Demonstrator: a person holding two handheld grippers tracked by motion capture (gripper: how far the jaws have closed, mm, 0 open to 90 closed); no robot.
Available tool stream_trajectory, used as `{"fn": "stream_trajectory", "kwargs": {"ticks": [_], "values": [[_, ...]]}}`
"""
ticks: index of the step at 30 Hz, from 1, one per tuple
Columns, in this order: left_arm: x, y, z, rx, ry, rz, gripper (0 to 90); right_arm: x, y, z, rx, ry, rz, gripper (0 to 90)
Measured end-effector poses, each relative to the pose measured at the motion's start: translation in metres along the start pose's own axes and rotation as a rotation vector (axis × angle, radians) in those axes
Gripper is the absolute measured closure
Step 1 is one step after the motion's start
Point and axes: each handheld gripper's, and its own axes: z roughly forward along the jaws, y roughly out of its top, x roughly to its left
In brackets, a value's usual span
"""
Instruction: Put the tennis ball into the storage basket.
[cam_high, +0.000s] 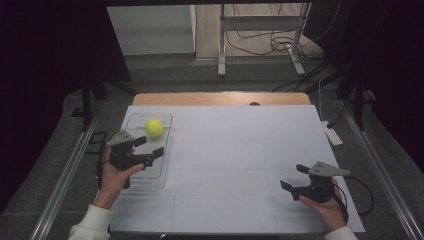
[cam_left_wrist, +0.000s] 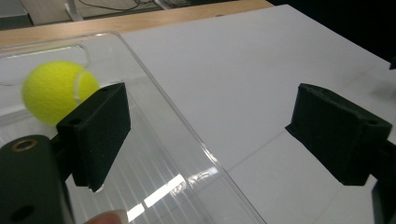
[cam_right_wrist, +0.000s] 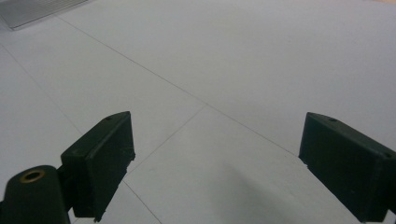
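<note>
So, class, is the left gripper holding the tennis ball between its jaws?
No, the tennis ball lies in the clear tray, and the left gripper has nothing between its open jaws.

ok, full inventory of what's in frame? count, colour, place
ball: 1, yellow-green, inside the tray, far end
tray: 1, clear plastic, left side of the sheet
sheet: 1, white, covering most of the table
table: 1, wood, bare strip at the far edge
metal stand: 1, grey, on the floor beyond the table
left gripper: 1, black, open, over the tray near the ball
right gripper: 1, black, open, over the sheet's near right part
</note>
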Motion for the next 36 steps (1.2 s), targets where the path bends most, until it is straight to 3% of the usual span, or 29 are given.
{"fn": "stream_trajectory", "kwargs": {"ticks": [18,26,36], "values": [[-0.036,-0.044,-0.006,0.007,-0.067,0.051,13.6,0.002,0.005,-0.006,-0.035,0.015,0.011,10.5],[-0.039,-0.056,-0.007,0.014,-0.067,0.058,13.6,0.004,0.008,-0.006,-0.047,0.025,0.002,10.6],[-0.038,-0.058,-0.004,0.018,-0.063,0.059,13.1,0.005,0.01,-0.006,-0.057,0.033,0.002,10.6]]}}
